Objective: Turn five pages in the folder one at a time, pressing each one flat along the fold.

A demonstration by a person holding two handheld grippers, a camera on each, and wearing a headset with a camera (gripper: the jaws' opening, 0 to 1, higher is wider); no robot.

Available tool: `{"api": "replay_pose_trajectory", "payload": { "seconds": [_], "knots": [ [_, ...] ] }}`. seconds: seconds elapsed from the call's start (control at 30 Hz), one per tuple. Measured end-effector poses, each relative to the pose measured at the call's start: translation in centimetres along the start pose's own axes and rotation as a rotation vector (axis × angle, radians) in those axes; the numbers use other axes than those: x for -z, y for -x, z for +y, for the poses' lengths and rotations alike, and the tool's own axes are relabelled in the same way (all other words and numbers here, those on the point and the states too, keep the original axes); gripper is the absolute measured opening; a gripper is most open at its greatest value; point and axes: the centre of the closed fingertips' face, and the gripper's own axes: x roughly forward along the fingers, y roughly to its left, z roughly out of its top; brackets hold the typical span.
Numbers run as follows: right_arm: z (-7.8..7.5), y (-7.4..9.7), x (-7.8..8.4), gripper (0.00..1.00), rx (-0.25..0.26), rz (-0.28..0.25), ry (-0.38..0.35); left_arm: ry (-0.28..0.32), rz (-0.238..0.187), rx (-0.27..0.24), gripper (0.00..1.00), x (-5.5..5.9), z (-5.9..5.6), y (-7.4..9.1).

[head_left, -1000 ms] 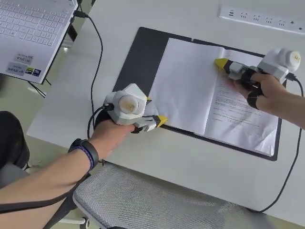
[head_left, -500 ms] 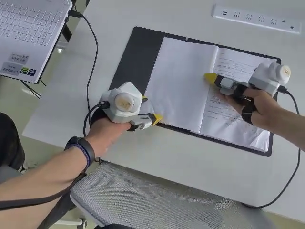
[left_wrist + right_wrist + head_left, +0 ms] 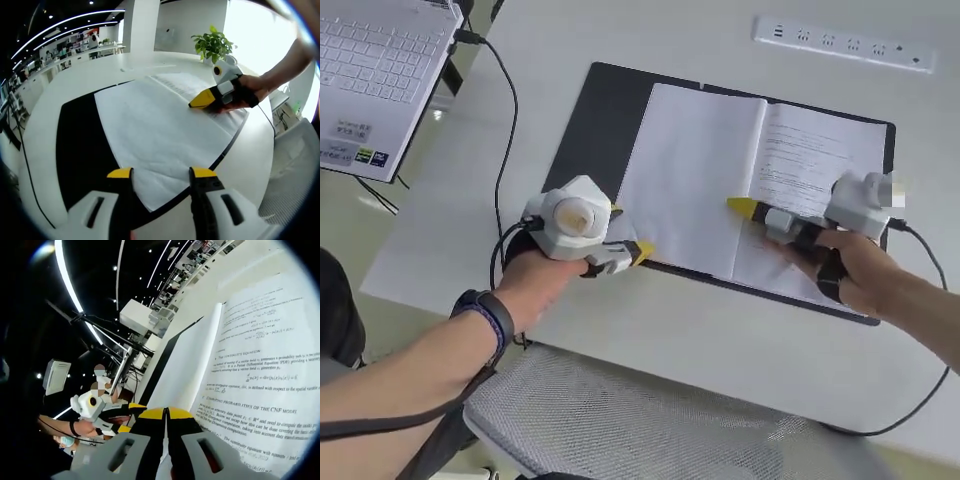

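The folder (image 3: 600,120) lies open on the tabletop (image 3: 720,340). The right gripper (image 3: 740,207), jaws together as one blunt tip, sits on the fold (image 3: 757,150), apparently to crease the turned page (image 3: 690,170) flat. The left gripper (image 3: 638,250), jaws apart, straddles that page's near corner, likely steadying it.

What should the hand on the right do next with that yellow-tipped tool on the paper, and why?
Probably slide the right gripper down the fold toward the near edge of the folder. Its shut tips rest on the crease a little past halfway down, so the last stretch looks unpressed. The open left gripper sits at the near corner of the blank page.
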Motion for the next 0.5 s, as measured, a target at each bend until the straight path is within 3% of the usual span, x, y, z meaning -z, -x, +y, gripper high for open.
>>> {"api": "replay_pose_trajectory", "payload": {
  "seconds": [0.37,0.5],
  "knots": [
    [3.3,1.1,4.8,0.0,-0.035,0.086,0.013,-0.004,0.0,0.0,0.43,-0.2,-0.2,0.3],
    [3.8,1.4,5.8,0.0,-0.036,0.093,0.013,-0.002,-0.002,0.0,0.43,-0.2,-0.2,0.4]
  ]
}}
